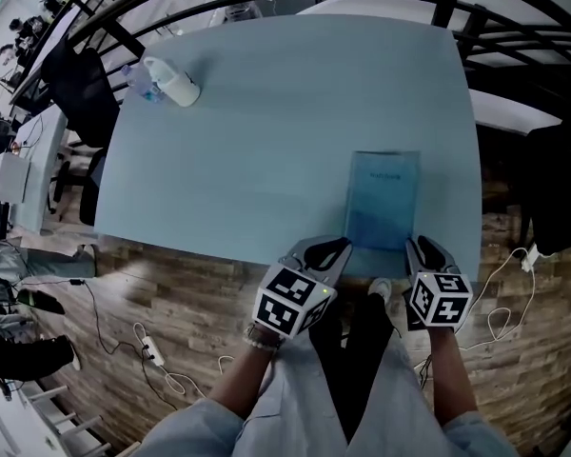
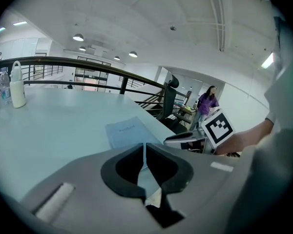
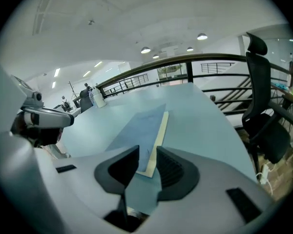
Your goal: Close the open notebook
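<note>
the notebook [image 1: 383, 198] lies flat on the table [image 1: 266, 112], cover up and, to my eye, already shut. its long axis runs straight away from the fingers of both tools. the right gripper [image 1: 428, 248] is the nearer one: its fingers stand apart with nothing gripped, and the notebook's near corner, on the side with the pale page edges, sits just ahead of them. the left gripper [image 1: 325, 248] hangs beside the near left corner, fingers almost together and empty.
</note>
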Motion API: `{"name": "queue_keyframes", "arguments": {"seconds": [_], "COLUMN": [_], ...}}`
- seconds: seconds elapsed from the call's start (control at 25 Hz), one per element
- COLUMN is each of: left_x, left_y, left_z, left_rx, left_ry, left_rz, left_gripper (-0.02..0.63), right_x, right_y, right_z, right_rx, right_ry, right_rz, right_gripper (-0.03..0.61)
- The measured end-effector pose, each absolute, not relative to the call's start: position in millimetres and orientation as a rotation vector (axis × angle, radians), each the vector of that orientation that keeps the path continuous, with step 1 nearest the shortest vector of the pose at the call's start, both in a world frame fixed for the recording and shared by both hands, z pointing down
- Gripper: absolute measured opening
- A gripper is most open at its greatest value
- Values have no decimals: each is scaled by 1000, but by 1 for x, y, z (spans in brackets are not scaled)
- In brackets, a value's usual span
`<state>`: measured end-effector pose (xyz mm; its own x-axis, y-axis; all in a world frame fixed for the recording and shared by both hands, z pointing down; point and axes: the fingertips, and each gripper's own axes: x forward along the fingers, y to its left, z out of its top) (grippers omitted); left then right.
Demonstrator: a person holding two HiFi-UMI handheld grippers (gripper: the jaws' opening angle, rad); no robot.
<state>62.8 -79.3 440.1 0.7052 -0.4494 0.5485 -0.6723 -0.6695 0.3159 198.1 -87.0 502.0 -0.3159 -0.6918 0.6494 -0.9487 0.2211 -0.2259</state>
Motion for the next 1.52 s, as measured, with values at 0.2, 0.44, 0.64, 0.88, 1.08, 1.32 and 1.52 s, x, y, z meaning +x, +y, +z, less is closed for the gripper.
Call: {"name": "queue_keyframes", "arguments": {"seconds": [0.2, 0.44, 0.64, 0.88, 1.08, 1.32, 1.52], "left_x": [57, 52, 45, 49, 48, 41, 39], "left_y": [-82, -83, -84, -76, -71, -71, -72], "left_z": [411, 373, 340, 310, 289, 277, 272], "left_rx": [2471, 2553, 2656, 2718, 2738, 2765, 2782], "left_ry": [-885, -916, -973, -969, -951, -977, -987], "left_rz": [521, 436, 386, 315, 253, 217, 208], "left_gripper": [21, 18, 5, 5, 5, 5, 5], "right_x": [189, 172, 158, 155, 153, 153, 151], "right_y": [-90, -85, -78, -67, -64, -65, -66], "right_z": [448, 387, 349, 314, 294, 280, 272], "right_rx": [1593, 1666, 1694, 1740, 1760, 1785, 1783], "right_ry": [-2174, -2268, -2349, -2396, -2419, -2427, -2428], "right_rz": [666, 477, 398, 308, 257, 206, 179], "right_gripper": [82, 29, 12, 5, 2, 2, 2]}}
